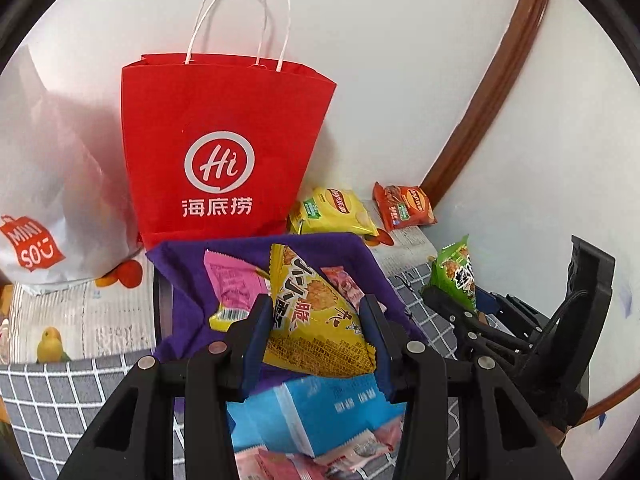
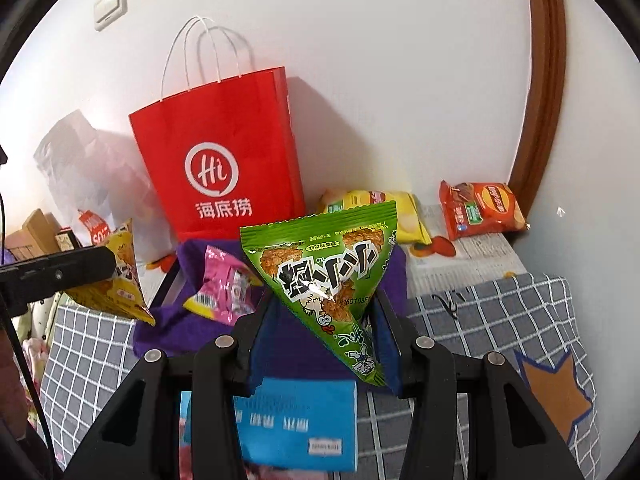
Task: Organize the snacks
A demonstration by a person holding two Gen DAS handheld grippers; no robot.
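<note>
My left gripper (image 1: 316,320) is shut on a yellow triangular snack packet (image 1: 316,320) and holds it above a purple fabric bin (image 1: 188,312); the packet also shows in the right wrist view (image 2: 116,284). My right gripper (image 2: 324,312) is shut on a green triangular snack packet (image 2: 324,276), also above the purple bin (image 2: 160,332); it shows in the left wrist view (image 1: 456,272). A pink packet (image 1: 232,284) lies inside the bin. A blue packet (image 1: 320,408) lies below the grippers.
A red paper bag (image 1: 224,148) stands against the wall behind the bin, a white Miniso bag (image 1: 44,184) to its left. A yellow chip bag (image 1: 336,212) and an orange chip bag (image 1: 404,206) lie at the back right. Pink packets (image 1: 320,460) lie on the grey checked cloth (image 1: 48,392).
</note>
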